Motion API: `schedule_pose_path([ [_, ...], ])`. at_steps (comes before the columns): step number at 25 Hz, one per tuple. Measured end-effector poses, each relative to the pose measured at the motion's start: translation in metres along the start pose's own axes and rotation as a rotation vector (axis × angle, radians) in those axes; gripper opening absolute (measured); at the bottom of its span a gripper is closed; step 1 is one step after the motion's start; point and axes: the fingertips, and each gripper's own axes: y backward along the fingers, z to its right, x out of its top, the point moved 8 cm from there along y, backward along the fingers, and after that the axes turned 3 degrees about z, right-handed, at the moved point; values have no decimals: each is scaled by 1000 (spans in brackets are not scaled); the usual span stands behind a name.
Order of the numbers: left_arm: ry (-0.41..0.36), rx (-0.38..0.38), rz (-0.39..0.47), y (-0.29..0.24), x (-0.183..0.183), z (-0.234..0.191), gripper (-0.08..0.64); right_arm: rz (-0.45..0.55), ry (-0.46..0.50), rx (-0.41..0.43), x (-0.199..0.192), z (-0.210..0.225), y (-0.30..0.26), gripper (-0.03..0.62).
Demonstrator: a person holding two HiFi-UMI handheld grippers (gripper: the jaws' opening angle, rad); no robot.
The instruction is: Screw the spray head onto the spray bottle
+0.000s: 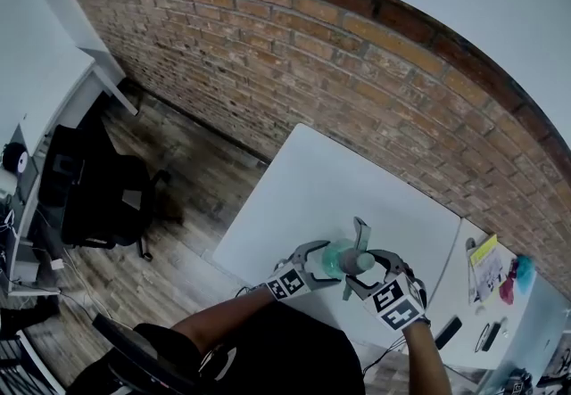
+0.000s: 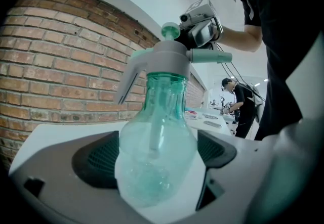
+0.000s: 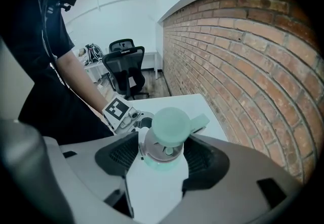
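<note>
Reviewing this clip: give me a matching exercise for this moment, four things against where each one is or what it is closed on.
Things:
1. left gripper
2. right gripper
3. spray head
4. office chair

Places or states:
A. seated on the neck of the spray bottle
B. on the wooden floor, away from the white table
C. closed on the bottle's clear green body
D. closed round the grey top, from above

Pairs: 1-C, 2-D, 3-A, 4-B.
</note>
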Motion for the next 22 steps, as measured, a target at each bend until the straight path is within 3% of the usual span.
schedule_pose_path([
  [4,0,4,0,1,0,0,466,19,-75,-13,1,3,-4,262],
  [10,3,7,8,1,1,0,466,58,-134,-118,1,1,-10,261],
  [12,2,6,8,1,1,-1,466,76,-210,-144,-3,0,-11,261],
  [16,2,5,8,2,0,-1,466,169,-487,-191,-15,-1,-14,262],
  [22,7,4,6,1,-1,-1,466,229,-585,-238,-18,-4,-13,262],
])
